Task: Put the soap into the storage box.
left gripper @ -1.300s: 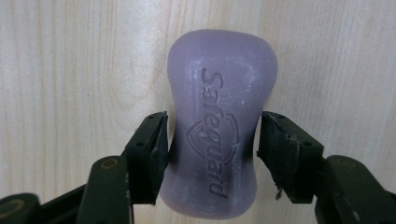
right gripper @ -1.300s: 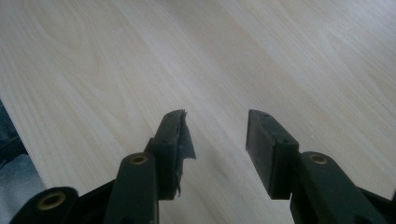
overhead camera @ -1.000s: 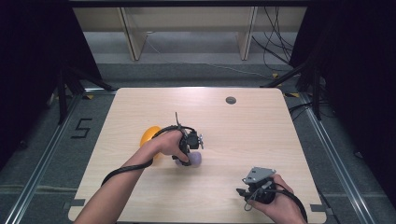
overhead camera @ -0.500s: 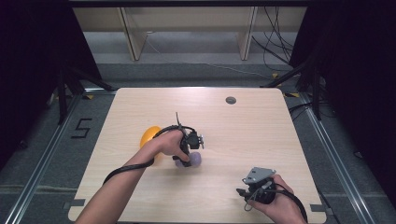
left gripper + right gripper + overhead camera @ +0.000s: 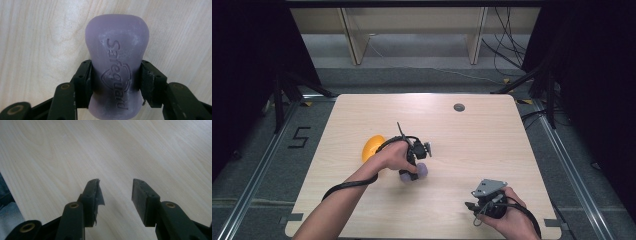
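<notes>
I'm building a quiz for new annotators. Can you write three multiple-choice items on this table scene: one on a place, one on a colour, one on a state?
1. Where is the orange thing?
A. beside the left hand
B. beside the right hand
C. at the table's far edge

2. What colour is the soap?
A. green
B. purple
C. white

3. How is the left claw?
A. open over bare wood
B. shut on nothing
C. shut on the soap

Key: 1 A, the high view shows it by the left hand. 2 B, the bar is purple in the left gripper view. 3 C, both pads press its sides.
</notes>
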Tool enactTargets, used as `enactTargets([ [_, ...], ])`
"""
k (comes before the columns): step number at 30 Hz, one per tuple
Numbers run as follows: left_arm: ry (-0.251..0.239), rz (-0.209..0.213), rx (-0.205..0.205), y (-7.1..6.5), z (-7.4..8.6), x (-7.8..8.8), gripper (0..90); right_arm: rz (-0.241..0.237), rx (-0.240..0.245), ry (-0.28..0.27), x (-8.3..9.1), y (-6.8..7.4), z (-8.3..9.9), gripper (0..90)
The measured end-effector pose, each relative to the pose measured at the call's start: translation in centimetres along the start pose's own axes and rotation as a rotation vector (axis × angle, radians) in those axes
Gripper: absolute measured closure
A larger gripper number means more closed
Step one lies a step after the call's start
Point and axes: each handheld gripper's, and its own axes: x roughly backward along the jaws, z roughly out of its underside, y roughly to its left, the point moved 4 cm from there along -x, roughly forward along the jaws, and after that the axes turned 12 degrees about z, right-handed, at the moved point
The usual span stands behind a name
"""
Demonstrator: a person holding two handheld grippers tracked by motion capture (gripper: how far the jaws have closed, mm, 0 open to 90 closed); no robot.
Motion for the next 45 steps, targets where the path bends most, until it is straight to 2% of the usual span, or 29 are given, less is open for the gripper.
enactTargets([
  [2,-0.003,0.02,0.056,-0.2,0.1,0.0,48.5,-0.001,-0.001,0.001,0.0,0.0,0.0,57.4],
  [4,-0.002,0.031,0.071,-0.2,0.1,0.0,48.5,-0.001,0.0,-0.001,0.0,0.0,0.0,57.3],
  [5,-0.015,0.04,0.114,-0.4,0.2,0.0,48.5,-0.001,-0.001,-0.001,0.0,0.0,0.0,57.2],
  [6,-0.015,0.04,0.114,-0.4,0.2,0.0,48.5,-0.001,-0.001,-0.001,0.0,0.0,0.0,57.2],
  [7,-0.023,0.043,0.159,-0.7,0.3,0.1,48.5,-0.001,0.001,0.0,0.0,-0.1,0.0,57.2],
  [11,-0.057,0.028,0.247,-0.8,0.5,0.2,48.6,-0.001,0.0,-0.001,0.0,0.0,0.0,57.1],
  [14,-0.113,0.042,0.353,-1.0,0.6,0.3,48.7,-0.001,-0.001,-0.001,0.0,0.0,0.0,57.1],
  [19,-0.211,-0.009,0.498,-0.6,0.9,1.2,48.9,-0.01,0.002,0.008,0.1,-0.1,0.0,57.0],
  [20,-0.227,-0.009,0.554,-0.5,1.0,1.4,48.9,-0.009,0.014,0.005,0.1,-0.2,0.0,57.0],
  [21,-0.228,-0.008,0.584,-0.5,1.1,1.7,48.9,-0.008,0.012,0.005,0.1,-0.2,0.0,57.1],
  [22,-0.229,-0.014,0.587,-0.4,1.3,1.9,48.9,0.0,0.006,-0.007,0.0,-0.1,0.0,57.0],
  [24,-0.262,-0.028,0.624,-0.3,1.4,2.2,48.9,0.001,0.008,-0.008,0.0,-0.2,0.0,57.0],
  [26,-0.266,-0.043,0.641,-0.2,1.6,2.6,48.9,0.002,0.007,-0.009,0.0,-0.2,0.0,57.0],
  [28,-0.253,-0.039,0.655,-0.2,1.9,3.0,48.9,0.001,0.008,-0.01,0.0,-0.2,-0.1,57.0],
  [29,-0.264,-0.04,0.664,-0.2,1.9,3.2,48.9,-0.008,0.01,0.003,0.1,-0.2,-0.1,57.0],
  [30,-0.28,-0.044,0.669,-0.1,2.0,3.3,48.9,-0.007,0.009,0.002,0.1,-0.2,-0.1,57.1],
  [32,-0.283,-0.049,0.672,-0.1,2.1,3.5,49.0,0.001,-0.008,-0.006,0.1,-0.1,-0.1,57.0],
  [34,-0.302,-0.054,0.694,0.1,2.5,4.2,49.0,0.001,-0.006,-0.011,0.1,-0.2,-0.1,57.0],
  [36,-0.291,-0.053,0.693,0.1,2.7,4.5,49.0,0.0,-0.008,-0.012,0.1,-0.2,-0.1,57.0],
  [39,-0.308,-0.061,0.706,0.3,3.2,5.4,49.0,-0.003,-0.012,-0.005,0.2,-0.3,-0.1,56.9],
  [40,-0.317,-0.069,0.712,0.3,3.3,5.5,49.0,0.006,-0.007,-0.022,0.1,-0.4,-0.2,56.7],
  [41,-0.314,-0.067,0.716,0.4,3.4,5.7,49.0,0.005,-0.025,-0.019,0.1,-0.3,-0.2,56.5],
  [43,-0.32,-0.072,0.732,0.5,3.7,6.0,49.0,0.006,-0.032,-0.018,0.1,-0.3,-0.2,55.8],
  [45,-0.329,-0.076,0.736,0.7,4.0,6.2,49.0,0.005,-0.016,-0.014,0.3,-0.6,-0.2,54.0],
])
